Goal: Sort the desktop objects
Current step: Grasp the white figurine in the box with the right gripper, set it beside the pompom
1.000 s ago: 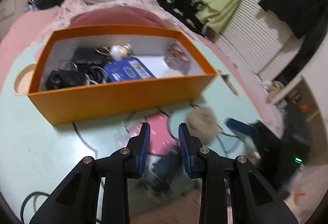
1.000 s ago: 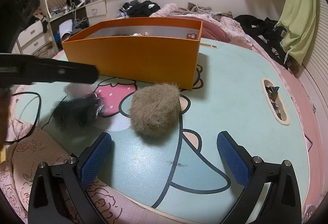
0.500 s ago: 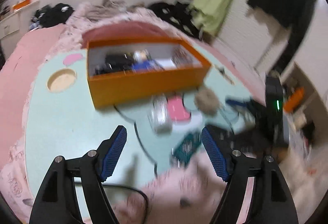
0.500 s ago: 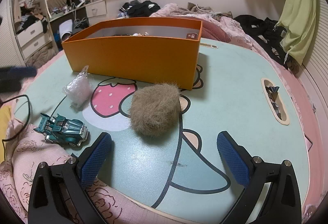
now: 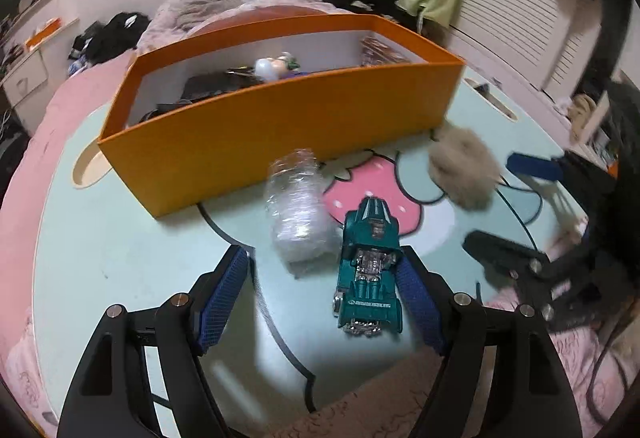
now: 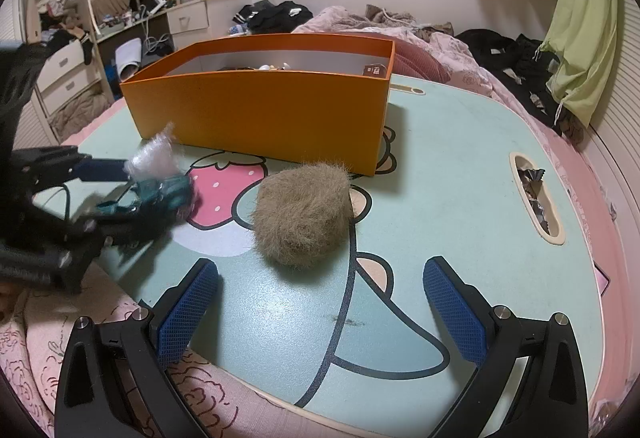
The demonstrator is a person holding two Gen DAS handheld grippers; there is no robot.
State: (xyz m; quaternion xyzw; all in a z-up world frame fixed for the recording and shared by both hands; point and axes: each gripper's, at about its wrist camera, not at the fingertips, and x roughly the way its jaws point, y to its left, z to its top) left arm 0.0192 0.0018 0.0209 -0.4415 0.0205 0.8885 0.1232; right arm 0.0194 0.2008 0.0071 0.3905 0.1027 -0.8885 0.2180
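A teal toy car (image 5: 368,270) lies on the mint table (image 5: 120,246) between the fingers of my left gripper (image 5: 320,298), which is open, and sits close to the right pad (image 5: 416,302). A clear plastic wad (image 5: 298,213) rests just beyond the car. Further right lies a tan furry ball (image 5: 464,169). Behind them stands the orange box (image 5: 280,125) with several items inside. My right gripper (image 6: 320,310) hangs open, with nothing between its fingers, in front of the furry ball (image 6: 304,213). On its left, blurred, are the car (image 6: 160,193) and the left gripper (image 6: 80,189).
The table has a slot (image 6: 536,193) with wrappers on the right and a round hole (image 5: 86,173) on the left. A pink blanket (image 6: 120,378) covers the near edge. A black cable (image 5: 516,205) runs by the furry ball. Bedding and clothes lie behind the box.
My left gripper opened wide and let the car go onto the table, pulled back, then came in low around the car again. The right gripper stayed still.
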